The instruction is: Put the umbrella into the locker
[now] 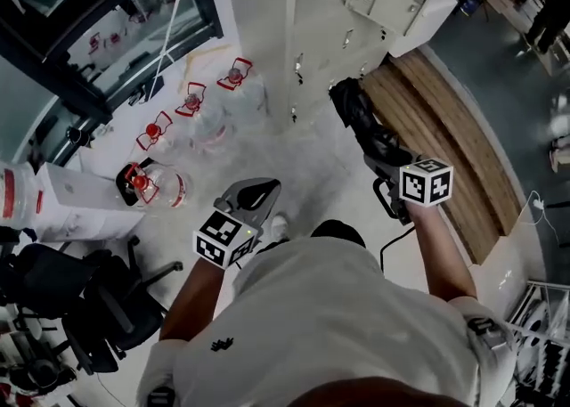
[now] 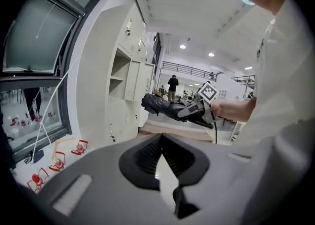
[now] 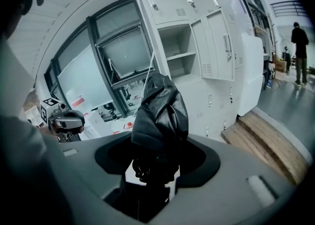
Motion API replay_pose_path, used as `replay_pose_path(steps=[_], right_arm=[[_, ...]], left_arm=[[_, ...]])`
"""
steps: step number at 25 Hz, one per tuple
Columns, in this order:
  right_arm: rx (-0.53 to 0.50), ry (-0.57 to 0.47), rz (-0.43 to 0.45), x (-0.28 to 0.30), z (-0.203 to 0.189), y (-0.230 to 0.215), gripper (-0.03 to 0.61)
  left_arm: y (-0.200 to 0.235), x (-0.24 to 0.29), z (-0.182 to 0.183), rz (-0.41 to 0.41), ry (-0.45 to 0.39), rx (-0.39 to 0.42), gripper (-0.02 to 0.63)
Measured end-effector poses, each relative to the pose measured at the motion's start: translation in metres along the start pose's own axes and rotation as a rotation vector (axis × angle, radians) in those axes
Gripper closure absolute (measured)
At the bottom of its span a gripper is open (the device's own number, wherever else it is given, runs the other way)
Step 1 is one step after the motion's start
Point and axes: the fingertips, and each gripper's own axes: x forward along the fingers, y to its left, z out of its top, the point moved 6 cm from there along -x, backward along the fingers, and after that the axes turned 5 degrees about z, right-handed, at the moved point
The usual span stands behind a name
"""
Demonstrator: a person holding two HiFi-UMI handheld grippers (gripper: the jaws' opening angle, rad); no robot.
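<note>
So the right gripper (image 1: 374, 149) has its fingers clenched on the umbrella (image 3: 160, 113). They grip it low down, at what looks like the handle end, and the bundled canopy sticks out well past the fingertips toward the locker (image 3: 179, 66). My guess is that's on purpose: with the long part leading, it can go into the open compartment (image 3: 178, 57) first and the fingers don't have to reach inside. In the right gripper view that compartment sits ahead of and above the fingertips, well apart from the umbrella's far end, so I'd say the insert is not yet started.

The left gripper (image 2: 161, 143) is empty, fingers pressed together with nothing between them. It hangs off to the side, with the umbrella across from its fingertips (probably just parked out of the way, since the compartment door is open and there's nothing for it to do).

The umbrella itself is black and folded down short. The fabric is glossy and crumpled, loosely bunched rather than wrapped tight, so it looks soft and a bit bulky, and I could see it catching on the shelf edge
</note>
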Motion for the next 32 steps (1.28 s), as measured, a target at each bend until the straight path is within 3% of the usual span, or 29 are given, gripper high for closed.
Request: replay_pose_path(steps=[7, 14, 23, 32], right_arm=[[-0.013, 0.003, -0.077, 0.049, 0.058, -0.034, 0.336], [-0.05, 0.008, -0.088, 0.109, 0.124, -0.087, 0.336], [-0.12, 0.033, -0.049, 0.204, 0.229, -0.176, 0.336], [-0.216, 0.077, -0.013, 0.299, 0.299, -0.228, 0.336]], left_arm=[[0.057, 0.011, 0.011, -0.003, -0.047, -0.025, 0.557], [0.103, 0.043, 0.035, 0.019, -0.053, -0.025, 0.556], [0.167, 0.105, 0.1, 0.131, -0.078, -0.037, 0.555], [0.201, 0.161, 0.125, 0.222, -0.081, -0.069, 0.557]])
